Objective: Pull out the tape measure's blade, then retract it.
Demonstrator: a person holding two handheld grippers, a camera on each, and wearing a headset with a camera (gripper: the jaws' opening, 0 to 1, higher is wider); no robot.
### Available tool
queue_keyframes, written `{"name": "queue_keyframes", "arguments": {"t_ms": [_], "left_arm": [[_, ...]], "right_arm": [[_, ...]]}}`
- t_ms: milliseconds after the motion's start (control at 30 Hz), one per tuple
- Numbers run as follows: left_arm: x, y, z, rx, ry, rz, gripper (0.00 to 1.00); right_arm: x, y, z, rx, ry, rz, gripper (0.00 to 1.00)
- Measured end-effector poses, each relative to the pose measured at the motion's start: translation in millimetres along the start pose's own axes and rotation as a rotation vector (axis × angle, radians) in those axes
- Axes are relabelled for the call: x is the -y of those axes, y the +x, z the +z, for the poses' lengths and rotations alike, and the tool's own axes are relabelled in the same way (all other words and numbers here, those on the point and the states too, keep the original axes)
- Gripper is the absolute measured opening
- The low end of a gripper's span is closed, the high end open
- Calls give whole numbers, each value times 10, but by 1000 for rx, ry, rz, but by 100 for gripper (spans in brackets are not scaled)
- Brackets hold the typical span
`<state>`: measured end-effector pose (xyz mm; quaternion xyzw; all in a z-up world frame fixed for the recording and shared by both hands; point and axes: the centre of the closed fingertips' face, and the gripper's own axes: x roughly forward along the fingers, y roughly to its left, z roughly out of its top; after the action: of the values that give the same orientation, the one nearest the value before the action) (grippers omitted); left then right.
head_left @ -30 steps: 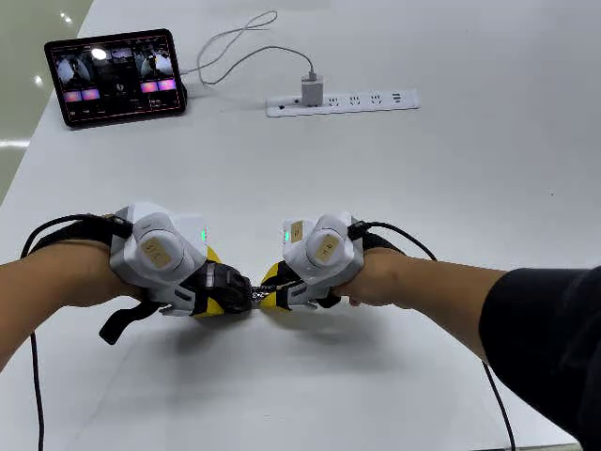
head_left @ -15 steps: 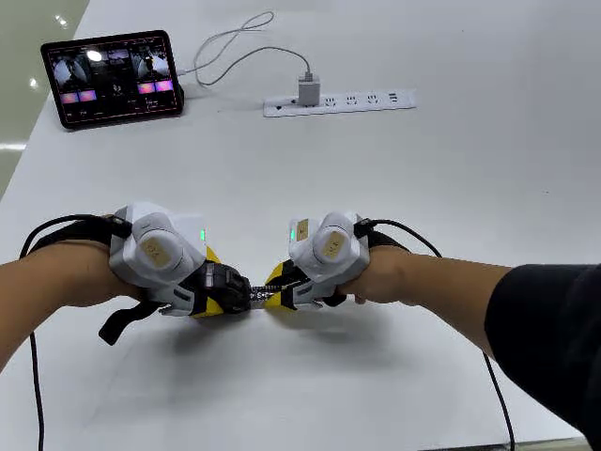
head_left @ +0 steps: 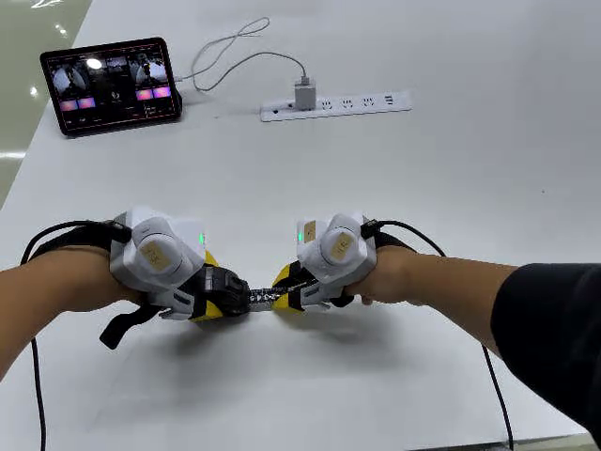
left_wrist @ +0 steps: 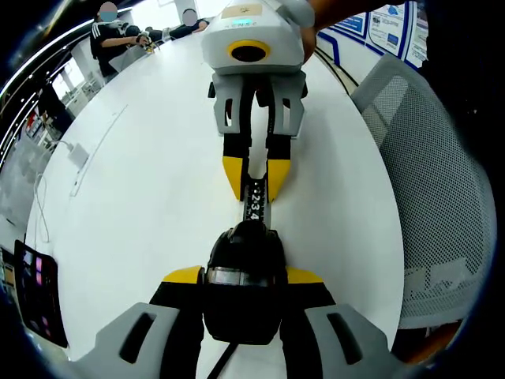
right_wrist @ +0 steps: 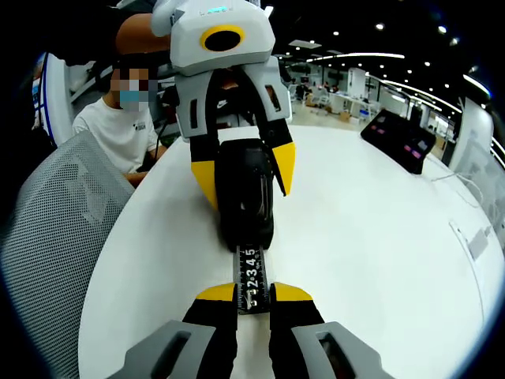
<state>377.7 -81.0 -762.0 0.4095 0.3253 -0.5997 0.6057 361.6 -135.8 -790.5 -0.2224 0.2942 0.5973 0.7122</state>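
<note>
My left gripper is shut on the black tape measure case, low over the white table. A short length of blade runs from the case to my right gripper, which is shut on the blade's end. In the left gripper view my yellow-tipped left gripper clamps the case, and the numbered blade reaches into the right gripper opposite. In the right gripper view the right gripper pinches the blade, with the case just beyond.
At the far left of the table stands a lit tablet. A power strip with a white charger and its cable lies at the back. A grey mesh chair stands beside the table, and a seated person is beyond it.
The right gripper has shifted a little to the right, away from the left one. More blade shows between the two grippers than a second ago.
</note>
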Motion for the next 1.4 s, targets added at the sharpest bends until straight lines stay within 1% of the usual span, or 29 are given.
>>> {"name": "queue_keyframes", "arguments": {"t_ms": [567,933,1133,1400], "left_arm": [[18,2,11,0,-7,9,32],[30,3,18,2,-14,7,32],[34,4,16,0,-9,7,32],[30,13,14,1,-14,11,32]], "right_arm": [[10,-85,-97,-24,1,10,11],[17,-132,-136,-22,22,3,11],[16,-157,-157,-28,12,5,11],[24,-192,-182,-26,32,5,11]]}}
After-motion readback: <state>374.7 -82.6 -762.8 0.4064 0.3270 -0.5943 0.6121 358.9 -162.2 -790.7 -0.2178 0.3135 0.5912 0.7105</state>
